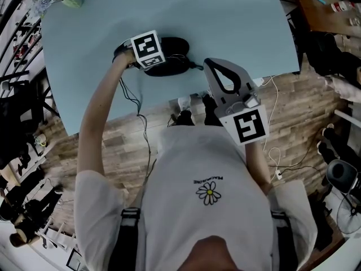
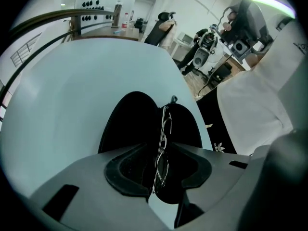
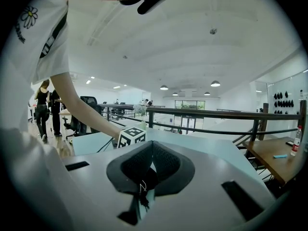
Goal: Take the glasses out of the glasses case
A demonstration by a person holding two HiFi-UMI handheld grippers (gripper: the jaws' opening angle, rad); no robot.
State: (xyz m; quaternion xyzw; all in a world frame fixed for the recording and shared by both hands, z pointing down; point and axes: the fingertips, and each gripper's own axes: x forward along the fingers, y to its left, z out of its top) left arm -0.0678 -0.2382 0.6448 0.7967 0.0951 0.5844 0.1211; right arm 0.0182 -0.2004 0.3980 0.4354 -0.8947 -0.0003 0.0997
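2 grippers, 1 open black glasses case (image 2: 127,124) on the pale blue table (image 2: 53,105). Left gripper (image 2: 161,146) tipped steeply down over the case, jaws narrowly apart, wire-rimmed glasses (image 2: 164,129) edge-on between them, inside the case; pad contact hard to judge against the black lining. From the head view, glasses and left fingertips hidden under the marker cube (image 1: 148,49). Right gripper (image 3: 150,150) raised by the table's near edge, jaws together, empty.

The light blue table (image 1: 237,33) carries an open black glasses case (image 1: 178,61) near its front edge. Far left of the case, at the corner, lies a small pale green thing (image 1: 72,1).
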